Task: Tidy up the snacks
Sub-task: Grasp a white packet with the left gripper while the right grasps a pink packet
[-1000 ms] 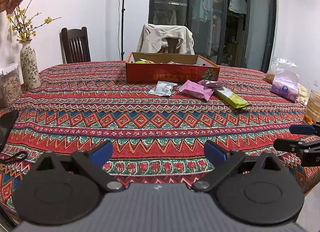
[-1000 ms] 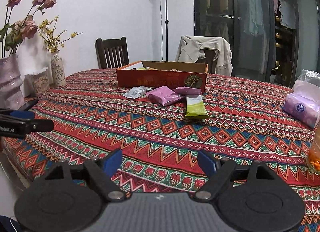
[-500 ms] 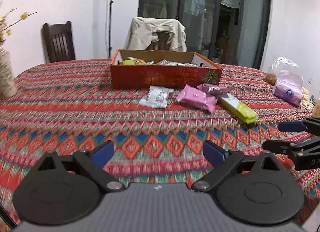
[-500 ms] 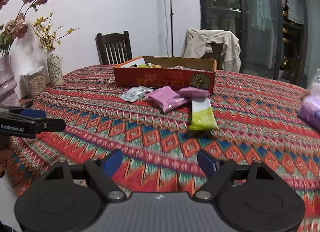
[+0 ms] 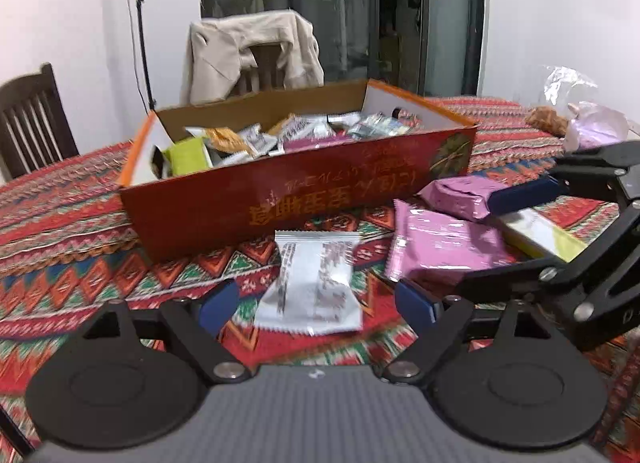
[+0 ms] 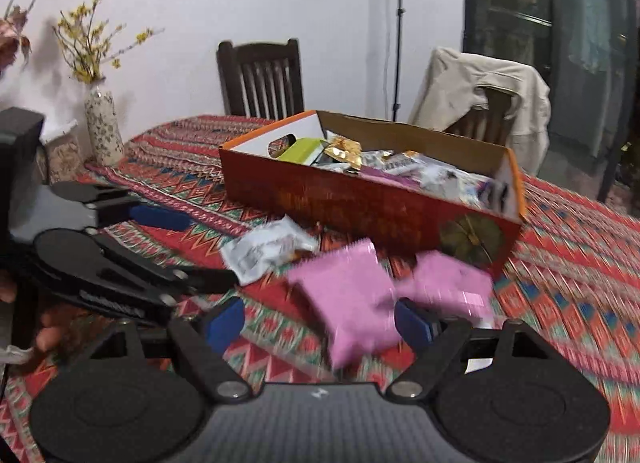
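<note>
Between the closing but not yet touching fingers of the left gripper (image 5: 316, 305) lies the white snack packet (image 5: 311, 283), long axis pointing away toward the red box (image 5: 296, 191), while the right gripper (image 6: 320, 321), fingers spread, frames a blurred pink packet (image 6: 352, 299) on the patterned tablecloth (image 5: 60, 223).

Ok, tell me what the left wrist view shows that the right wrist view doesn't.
Left wrist only: a yellow-green packet beside the pink ones, and a clear plastic bag far right.

Right wrist only: a vase of yellow flowers and a person's hand on the left gripper.

Both: the red snack box, the white packet and two pink packets lying loose before it.
</note>
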The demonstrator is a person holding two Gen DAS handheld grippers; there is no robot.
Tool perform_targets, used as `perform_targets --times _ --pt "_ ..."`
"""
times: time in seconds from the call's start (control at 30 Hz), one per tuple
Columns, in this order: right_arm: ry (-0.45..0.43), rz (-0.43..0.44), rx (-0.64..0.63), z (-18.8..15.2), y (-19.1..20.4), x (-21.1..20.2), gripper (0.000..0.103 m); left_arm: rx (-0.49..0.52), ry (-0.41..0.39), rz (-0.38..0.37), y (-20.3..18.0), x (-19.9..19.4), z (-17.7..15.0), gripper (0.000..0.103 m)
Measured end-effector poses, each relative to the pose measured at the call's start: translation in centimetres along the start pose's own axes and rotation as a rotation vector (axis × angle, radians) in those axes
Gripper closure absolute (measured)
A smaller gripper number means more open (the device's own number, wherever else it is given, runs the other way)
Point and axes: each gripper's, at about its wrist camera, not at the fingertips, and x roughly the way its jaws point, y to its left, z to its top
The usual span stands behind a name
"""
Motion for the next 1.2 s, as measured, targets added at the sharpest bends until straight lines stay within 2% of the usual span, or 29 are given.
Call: perform_targets --times 0.1,0.13,0.23,0.37,0.43,0.5,0.63,0.8,0.97,1.2 --pt "0.039 0.002 -0.044 1.2 -0.5 2.8 0.021 0.005 0.013 -0.022 0.5 1.8 0.3 0.020" --pt "0.051 0.003 -0.054 1.4 -0.6 3.5 0.022 0.002 0.016 -0.029 0.7 2.1 0.2 0.026" --pt "0.091 0.023 -0.055 1.5 -1.3 5.3 0.021 0.003 0.002 -0.032 0.9 2.4 0.1 0.054" --pt "0.096 0.061 -0.021 1.0 -1.8 6.0 0.023 0.028 -0.032 0.010 0.4 1.2 0.3 0.060" --pt "0.100 0.053 -0.006 0.9 -1.7 5.7 0.039 0.022 -0.036 0.032 0.1 0.0 0.6 0.060" --pt "0.102 0.056 0.010 0.6 -1.6 5.0 0.043 -0.001 -0.047 0.044 -0.1 -1.9 0.7 0.060" --pt "0.060 0.022 0.020 -0.8 -0.4 1.7 0.044 -0.055 -0.083 0.063 -0.9 -6.9 -0.4 0.060" --pt "-0.033 0.036 0.124 -3.7 0.9 -4.6 0.044 -0.151 -0.121 0.083 -3.3 -13.1 -4.0 0.060" --pt "-0.079 0.013 0.167 -7.1 2.7 -10.4 0.044 -0.258 -0.111 0.062 -5.9 -17.2 -7.3 0.060" --pt "-0.100 -0.014 0.163 -11.8 5.0 -16.8 0.044 -0.246 -0.112 0.098 -8.8 -21.0 -9.8 0.060"
